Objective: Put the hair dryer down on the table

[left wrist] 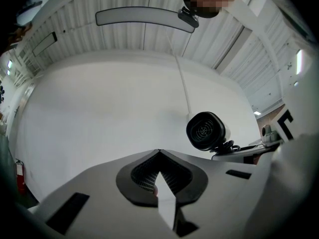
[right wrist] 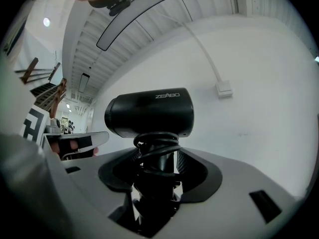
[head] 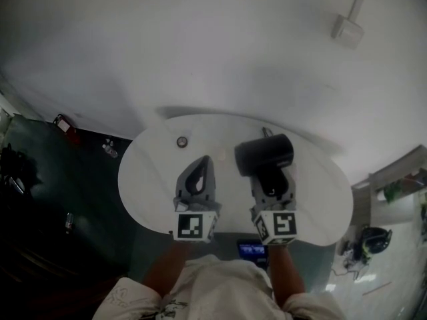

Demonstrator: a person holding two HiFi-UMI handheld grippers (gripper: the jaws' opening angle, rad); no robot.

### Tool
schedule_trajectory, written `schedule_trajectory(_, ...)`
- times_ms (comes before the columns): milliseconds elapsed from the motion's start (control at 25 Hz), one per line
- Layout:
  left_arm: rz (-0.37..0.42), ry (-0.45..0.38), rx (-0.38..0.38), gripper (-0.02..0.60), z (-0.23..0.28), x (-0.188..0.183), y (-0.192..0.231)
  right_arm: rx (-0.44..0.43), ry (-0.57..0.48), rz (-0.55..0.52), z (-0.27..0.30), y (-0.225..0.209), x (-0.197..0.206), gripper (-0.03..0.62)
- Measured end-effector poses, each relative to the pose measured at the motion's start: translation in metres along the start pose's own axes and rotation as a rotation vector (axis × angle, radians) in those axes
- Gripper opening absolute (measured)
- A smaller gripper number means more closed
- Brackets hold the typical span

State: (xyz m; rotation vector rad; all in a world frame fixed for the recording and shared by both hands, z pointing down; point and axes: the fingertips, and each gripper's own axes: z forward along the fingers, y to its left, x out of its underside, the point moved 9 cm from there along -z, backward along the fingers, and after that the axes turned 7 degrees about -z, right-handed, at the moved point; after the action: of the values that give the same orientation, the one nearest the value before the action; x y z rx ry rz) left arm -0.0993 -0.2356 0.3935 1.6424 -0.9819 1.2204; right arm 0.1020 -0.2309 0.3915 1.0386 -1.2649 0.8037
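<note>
Hair dryer: we see a black hair dryer (head: pixel 263 154) (left wrist: pixel 205 130) (right wrist: pixel 149 112) with a short round barrel, standing upright, the barrel lying crosswise above its handle.
Cord: a black cord (right wrist: pixel 155 142) is wound in loops round the handle, just under the barrel.
Where it is: in the head view it shows over the far right part of the desk. In both gripper views it stands out against the white wall (head: pixel 200 45). We cannot tell whether it touches the desk.
Right tongs: the right tongs (head: pixel 272 182) (right wrist: pixel 157 158) are clenched on the wrapped handle, one jaw on either side.
Left tongs: the left tongs (head: pixel 200 172) (left wrist: pixel 159 156) are clenched with nothing in them, the tips meeting, just beside the dryer on its left.
Desk: a white oval desk (head: pixel 153 179) lies under both tongs.
On the desk: a small round thing (head: pixel 181 141) sits near the far edge, apart from the dryer.
Wall: a white wall box (head: pixel 347 29) (right wrist: pixel 224 88) sits high on the right.
</note>
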Motion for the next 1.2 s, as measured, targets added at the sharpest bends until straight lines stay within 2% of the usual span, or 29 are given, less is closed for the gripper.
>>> schedule_trajectory(280, -0.007, 0.016, 0.023, -0.005, 0.026, -0.001, 0.033, 0.020, 0.009, -0.006, 0.040, 0.010, -0.003, 0.229)
schedule_trajectory(600, -0.013, 0.024, 0.009, -0.005, 0.046, 0.007, 0.035, 0.009, 0.029, 0.014, 0.058, -0.008, 0.003, 0.229)
schedule_trajectory(960, -0.005, 0.018, -0.039, -0.005, 0.058, 0.013, 0.027, -0.057, 0.061, 0.027, 0.078, -0.024, 0.015, 0.229)
schedule_trajectory(1200, 0.000, 0.017, -0.073, -0.005, 0.058, 0.015, 0.025, -0.123, 0.151, 0.010, 0.112, -0.028, 0.040, 0.229)
